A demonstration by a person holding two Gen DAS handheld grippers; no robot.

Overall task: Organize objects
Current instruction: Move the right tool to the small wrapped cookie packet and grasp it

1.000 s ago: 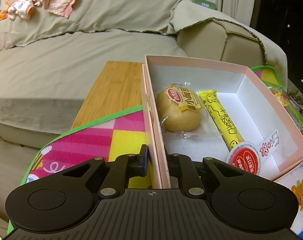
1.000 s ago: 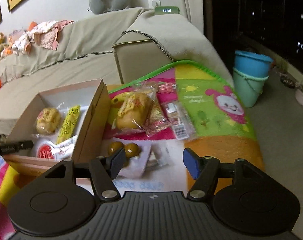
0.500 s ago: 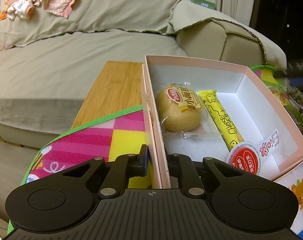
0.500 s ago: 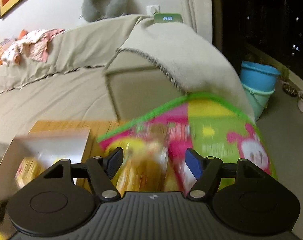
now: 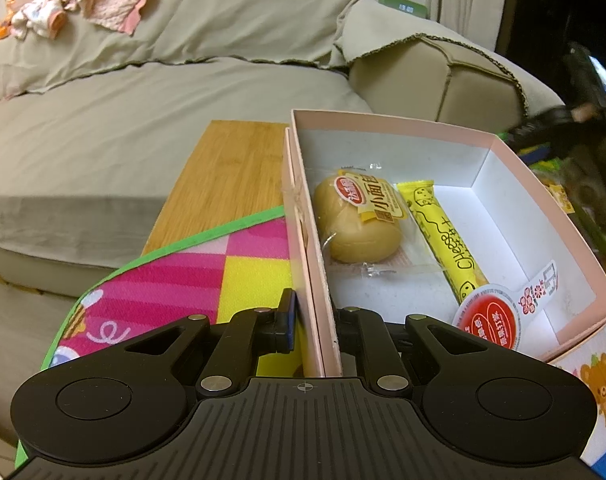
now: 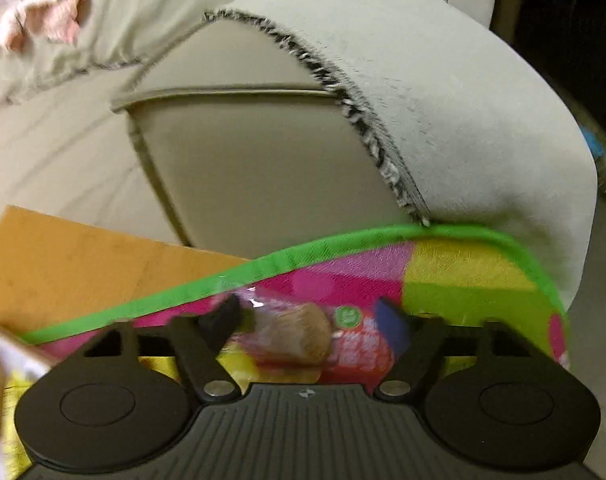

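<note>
My left gripper [image 5: 313, 322] is shut on the left wall of an open pink box [image 5: 391, 126]. Inside the box lie a wrapped bun [image 5: 357, 220], a yellow cheese stick [image 5: 443, 240] and a round red-lidded cup [image 5: 489, 318]. My right gripper [image 6: 309, 320] is open low over the colourful mat [image 6: 471, 276], with a wrapped brown snack in a red packet [image 6: 299, 338] lying between its fingers, not gripped. The right wrist view is blurred. My right gripper shows as a dark blur at the left wrist view's right edge [image 5: 559, 120].
The box stands on a bright patchwork play mat [image 5: 191, 276] over a wooden table [image 5: 227, 172]. A beige sofa [image 5: 103, 120] runs behind it, with clothes [image 5: 83, 0] on its back. The sofa arm [image 6: 271, 160] rises just beyond the mat.
My right gripper has moved forward and down from the near snack pile to the far end of the mat, over the red packet. My left gripper holds the box still.
</note>
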